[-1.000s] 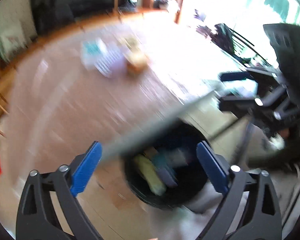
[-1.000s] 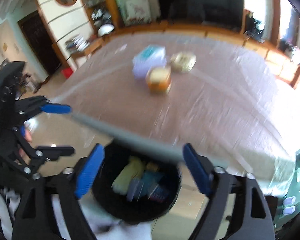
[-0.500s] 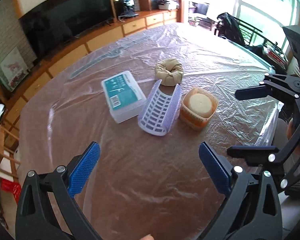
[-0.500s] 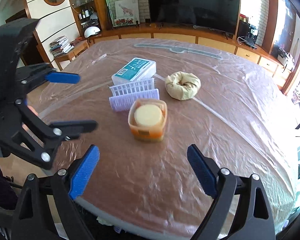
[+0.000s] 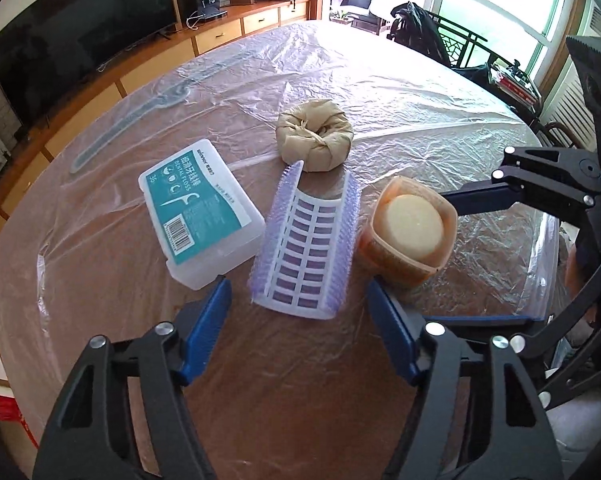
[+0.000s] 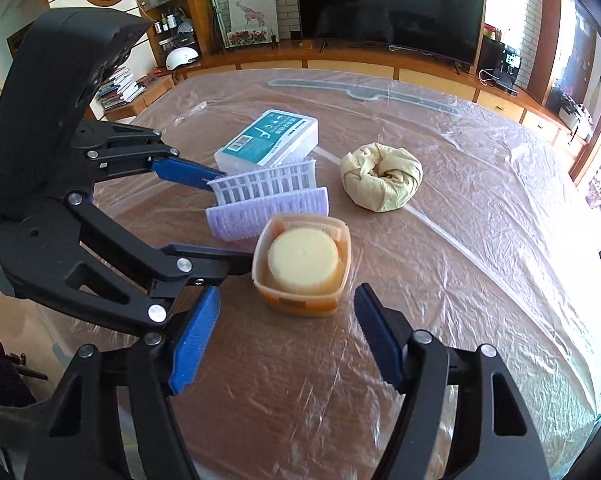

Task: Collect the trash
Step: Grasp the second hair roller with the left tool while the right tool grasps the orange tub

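At the bottom of the left wrist view the left gripper [image 5: 300, 300] hangs over the plastic-covered table [image 5: 260, 400], pointing at the near end of a lilac bristled roller piece [image 5: 304, 248]. Its jaws have just been closing, yet the blue pads stand apart from the piece on either side, pressing on nothing. In the right wrist view one blue fingertip [image 6: 188, 174] reaches the white grid end of that roller piece [image 6: 268, 196]; whether it touches cannot be told.

The right gripper [image 6: 286, 312], at the bottom of its own view, is aimed at an orange plastic tub [image 6: 300, 268] in the frame's middle. Its jaws have also just been closing, with the tub just beyond the tips and ungripped. The tub stands upright without a lid and holds a pale round cake, cream in colour, that fills most of it. In the left view the tub [image 5: 408, 236] sits right of centre, just beside the roller piece.

Left of the roller piece lies a translucent lidded box [image 5: 200, 216] with a teal dental floss label; its lid is shut and its contents cannot be seen.

Farther back, at upper centre, rests a beige knotted bundle [image 5: 314, 140], ring-shaped and apart from the others.
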Available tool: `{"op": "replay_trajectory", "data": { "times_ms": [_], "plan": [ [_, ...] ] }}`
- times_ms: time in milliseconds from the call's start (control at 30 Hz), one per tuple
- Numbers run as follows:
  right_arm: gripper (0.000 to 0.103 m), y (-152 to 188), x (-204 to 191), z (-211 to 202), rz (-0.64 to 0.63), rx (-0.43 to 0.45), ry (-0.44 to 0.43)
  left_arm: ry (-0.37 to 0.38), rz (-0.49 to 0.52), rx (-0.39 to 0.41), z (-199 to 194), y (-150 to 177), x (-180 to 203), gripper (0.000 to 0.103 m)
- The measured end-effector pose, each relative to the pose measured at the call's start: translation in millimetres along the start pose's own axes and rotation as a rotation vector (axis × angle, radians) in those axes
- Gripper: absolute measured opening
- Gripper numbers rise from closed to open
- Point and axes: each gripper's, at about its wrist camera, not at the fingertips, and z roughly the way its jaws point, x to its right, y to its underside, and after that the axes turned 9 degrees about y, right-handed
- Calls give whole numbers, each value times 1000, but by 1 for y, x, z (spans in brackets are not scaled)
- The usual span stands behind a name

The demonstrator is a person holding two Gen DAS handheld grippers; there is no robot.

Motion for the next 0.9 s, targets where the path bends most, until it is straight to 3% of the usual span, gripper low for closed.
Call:
{"op": "replay_trajectory", "data": {
  "times_ms": [267,400,733,900],
  "plan": [
    [67,-8,2,9,30,12,20,23,-8,12,4,-6,-6,53],
    [47,-11,5,13,46,3,16,30,-8,12,3,-6,-7,47],
    [46,-4,31,7,202,-29,-105,98,-101,36,-14,5,-9,45],
    [46,2,38,1,247,-21,-144,97,-137,67,-22,11,-6,45]
  ]
}}
